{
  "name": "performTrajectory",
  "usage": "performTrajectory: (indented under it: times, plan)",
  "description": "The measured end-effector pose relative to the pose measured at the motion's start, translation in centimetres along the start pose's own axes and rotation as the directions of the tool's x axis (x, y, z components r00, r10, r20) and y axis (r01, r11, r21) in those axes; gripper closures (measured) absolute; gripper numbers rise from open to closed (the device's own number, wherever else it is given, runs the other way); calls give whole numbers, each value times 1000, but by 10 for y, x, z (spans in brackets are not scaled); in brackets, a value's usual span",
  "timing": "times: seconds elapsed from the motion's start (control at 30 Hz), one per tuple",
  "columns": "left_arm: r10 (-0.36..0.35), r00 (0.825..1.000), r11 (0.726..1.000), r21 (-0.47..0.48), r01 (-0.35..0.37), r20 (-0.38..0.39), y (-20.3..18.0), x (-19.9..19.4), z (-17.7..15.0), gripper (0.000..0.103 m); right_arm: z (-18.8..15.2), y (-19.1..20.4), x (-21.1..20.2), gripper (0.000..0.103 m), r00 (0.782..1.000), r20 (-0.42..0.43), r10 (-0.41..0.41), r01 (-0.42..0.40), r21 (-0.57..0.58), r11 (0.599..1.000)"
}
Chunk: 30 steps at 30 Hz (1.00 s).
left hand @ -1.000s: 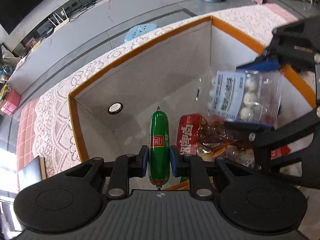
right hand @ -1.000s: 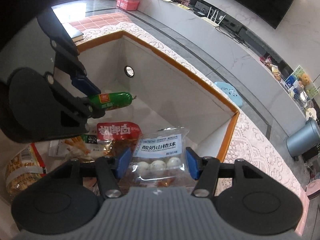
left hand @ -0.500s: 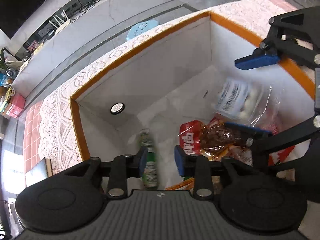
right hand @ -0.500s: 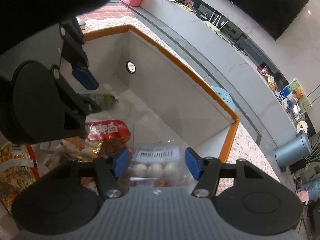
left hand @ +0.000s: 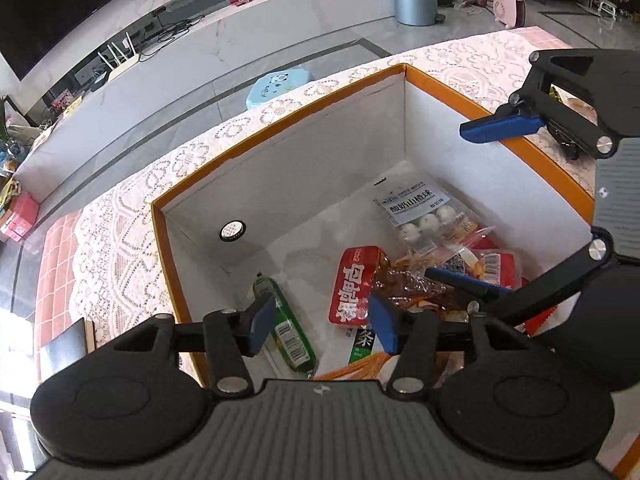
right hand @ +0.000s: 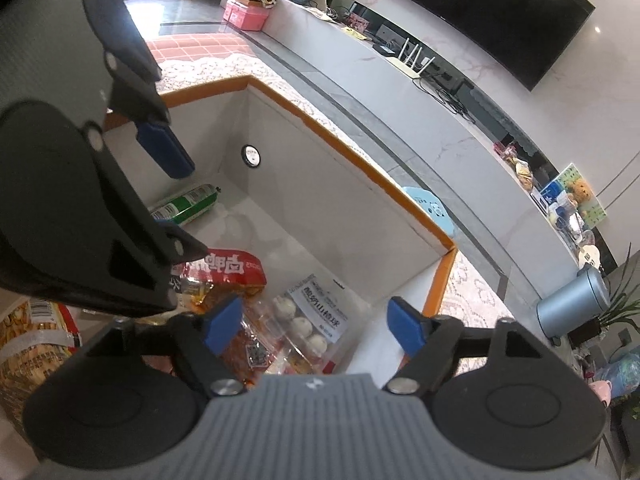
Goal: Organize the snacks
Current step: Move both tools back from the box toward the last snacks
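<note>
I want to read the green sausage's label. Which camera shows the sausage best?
The left wrist view: the green sausage lies nearly whole on the box floor, barcode up. In the right wrist view the left tool hides half of it.

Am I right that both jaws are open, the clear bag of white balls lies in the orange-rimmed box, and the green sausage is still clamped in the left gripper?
Not quite: the green sausage is no longer clamped. The left wrist view shows it lying on the floor of the orange-rimmed box, below the left gripper, whose jaws have just been opening. The rest holds: the right gripper is open too, and the clear bag of white balls lies in the box.
</note>
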<state>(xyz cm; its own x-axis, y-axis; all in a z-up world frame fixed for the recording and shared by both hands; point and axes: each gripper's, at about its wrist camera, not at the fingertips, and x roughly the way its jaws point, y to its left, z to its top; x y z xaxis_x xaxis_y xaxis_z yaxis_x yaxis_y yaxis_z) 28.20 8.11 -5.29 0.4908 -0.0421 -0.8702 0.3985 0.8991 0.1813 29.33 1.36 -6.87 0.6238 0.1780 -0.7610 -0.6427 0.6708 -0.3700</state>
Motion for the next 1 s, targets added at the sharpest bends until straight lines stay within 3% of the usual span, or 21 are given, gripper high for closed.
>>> performTrajectory:
  times: [0.27, 0.5, 0.6, 0.77, 0.87, 1.0]
  plan:
    - [-30, 998, 998, -51, 33, 48, 5, -19, -6, 30, -2, -5, -14, 14, 1000, 4, -20, 20, 11, 1000]
    - [-40, 993, 995, -91, 50, 107, 2, -44, -9, 29, -14, -38, -50, 13, 998, 71, 2, -13, 168, 986]
    - [-34, 991, 993, -105, 48, 131, -3, -55, -10, 29, -26, -59, -68, 13, 993, 113, 28, -60, 288, 956]
    - [-41, 984, 986, -150, 67, 173, -15, -75, -9, 31, -58, -97, -99, 13, 981, 192, 19, -110, 475, 873]
    - [-69, 976, 980, -169, 105, 205, -26, -84, -6, 39, -85, -115, -114, 18, 977, 212, -17, -108, 562, 820]
    - [-150, 958, 964, -180, 197, 246, -49, -92, 7, 51, -122, -131, -125, 27, 983, 171, -72, -53, 630, 775]
